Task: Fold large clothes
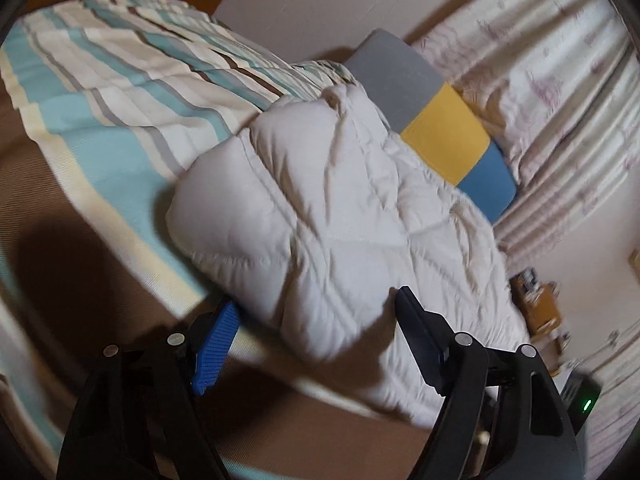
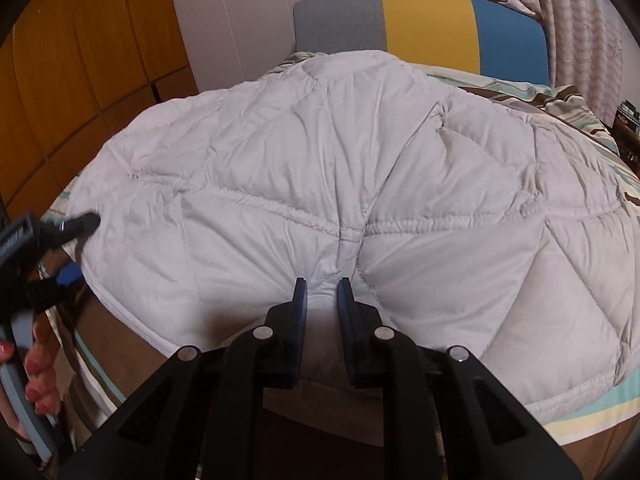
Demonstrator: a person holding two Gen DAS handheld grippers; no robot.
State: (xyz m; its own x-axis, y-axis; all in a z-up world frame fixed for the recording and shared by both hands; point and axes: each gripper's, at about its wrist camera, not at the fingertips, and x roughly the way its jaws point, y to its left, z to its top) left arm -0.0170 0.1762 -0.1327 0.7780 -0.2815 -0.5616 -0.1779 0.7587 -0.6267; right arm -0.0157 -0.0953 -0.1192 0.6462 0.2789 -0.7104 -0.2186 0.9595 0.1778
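Observation:
A white quilted padded garment point(image 2: 340, 168) lies bunched on the striped bed; it also shows in the left wrist view point(image 1: 320, 216). My right gripper point(image 2: 323, 286) is shut on a pinch of its near edge at the middle. My left gripper point(image 1: 316, 312) is open, its jaws wide apart on either side of the garment's near corner. The left gripper also shows in the right wrist view point(image 2: 76, 244) at the garment's left edge, held by a hand with red nails.
A striped teal, cream and brown bedspread point(image 1: 120, 92) covers the bed. A grey, yellow and blue headboard cushion point(image 2: 424, 32) stands behind the garment. Pale curtains point(image 1: 560, 92) hang beyond. Wooden wardrobe doors point(image 2: 80, 60) are at the left. A small cluttered stand point(image 1: 540, 300) is beside the bed.

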